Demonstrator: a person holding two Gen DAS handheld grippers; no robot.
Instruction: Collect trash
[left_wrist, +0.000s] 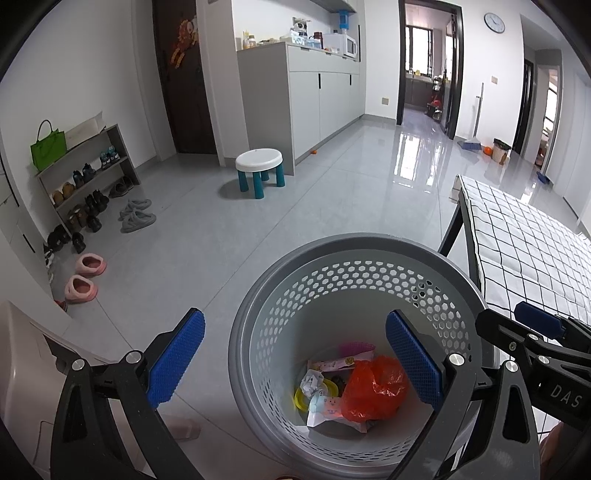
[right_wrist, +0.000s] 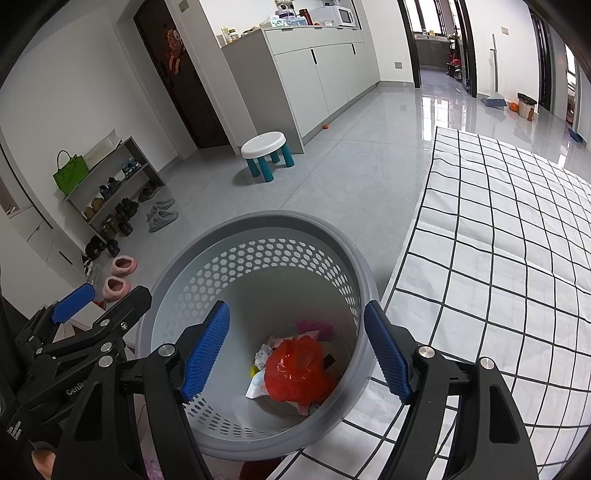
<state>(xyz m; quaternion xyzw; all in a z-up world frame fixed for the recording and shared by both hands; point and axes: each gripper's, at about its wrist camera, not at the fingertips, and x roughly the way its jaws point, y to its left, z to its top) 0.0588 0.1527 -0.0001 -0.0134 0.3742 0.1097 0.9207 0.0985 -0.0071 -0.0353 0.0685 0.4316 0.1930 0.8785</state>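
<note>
Seen from both wrists: grey perforated wastebasket (left_wrist: 354, 258) on the tiled floor, just left of the checkered table (left_wrist: 524, 243), holding a red plastic bag (left_wrist: 373, 387) and wrappers (right_wrist: 260, 356). Left gripper (left_wrist: 295, 363) and right gripper (right_wrist: 297, 354) poised above, jaws apart, gripping nothing. Only from the left: wall clock (left_wrist: 494, 22).

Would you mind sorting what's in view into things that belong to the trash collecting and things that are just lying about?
Job:
- bin, beside the table
- red bag and wrappers inside it
- left gripper and right gripper, both open above the bin

Lying about:
- stool
- shoe rack
- pink slippers
- green bag
- checked table
</note>
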